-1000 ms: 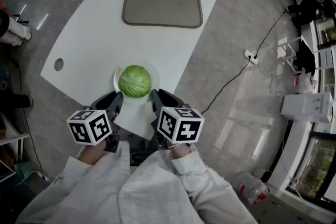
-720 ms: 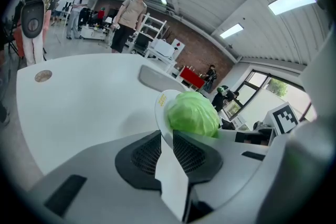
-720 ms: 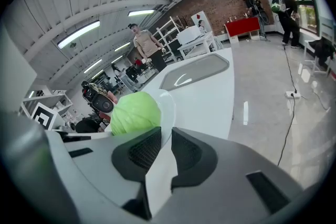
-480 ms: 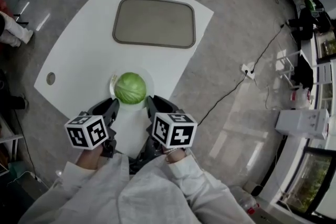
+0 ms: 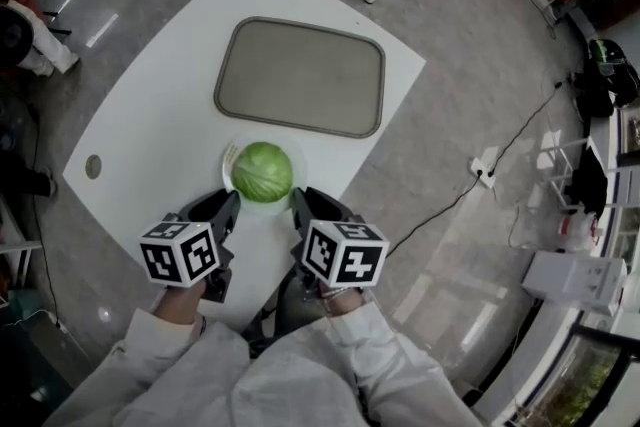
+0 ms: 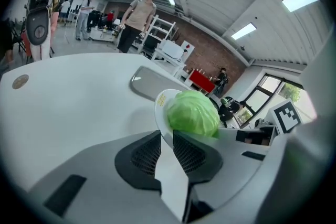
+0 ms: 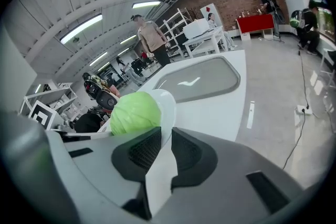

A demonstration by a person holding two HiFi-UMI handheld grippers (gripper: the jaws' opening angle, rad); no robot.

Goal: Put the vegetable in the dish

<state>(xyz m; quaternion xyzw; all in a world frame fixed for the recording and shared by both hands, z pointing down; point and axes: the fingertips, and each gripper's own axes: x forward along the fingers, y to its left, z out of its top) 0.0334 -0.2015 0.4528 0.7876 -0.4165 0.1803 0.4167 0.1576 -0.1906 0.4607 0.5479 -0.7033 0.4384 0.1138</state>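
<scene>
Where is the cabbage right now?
Head view, centre: the cabbage sits on the white dish, whose rim the left gripper and right gripper clamp from either side, just nearer than the grey tray.

The person's arms, in white sleeves (image 5: 160, 355), reach forward side by side, close together. The left hand (image 5: 180, 295) grips the left claw (image 5: 226, 207) and the right hand (image 5: 338, 293) grips the right claw (image 5: 299, 205), both pointing away from the body. Each claw's jaws are drawn in to a thin slit, pinching the near rim of the dish (image 5: 228, 167) from its own side.
</scene>
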